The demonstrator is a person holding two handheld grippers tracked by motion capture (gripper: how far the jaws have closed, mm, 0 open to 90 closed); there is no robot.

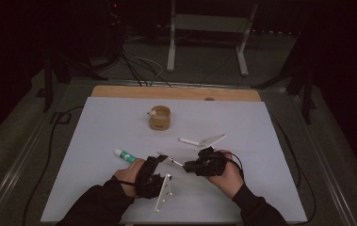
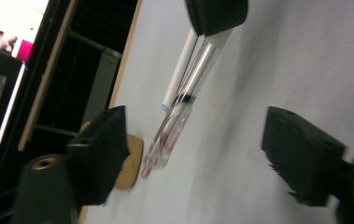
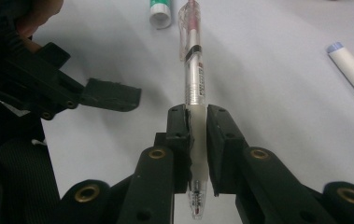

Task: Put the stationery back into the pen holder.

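Pen (image 3: 194, 79), clear-barrelled, clamped at one end in the right gripper (image 3: 198, 135) near the table's (image 1: 261, 141) front edge; left gripper (image 2: 193, 154) straddles its capped end, jaws unclenched, not touching. Wooden cup (image 1: 160, 117) toward the far edge holds a small white object.

Beyond the left tool (image 1: 159, 159), passage is blocked by the green-capped tube (image 1: 125, 155); bare bench (image 1: 261, 132) is left right of the right tool (image 1: 189, 165).
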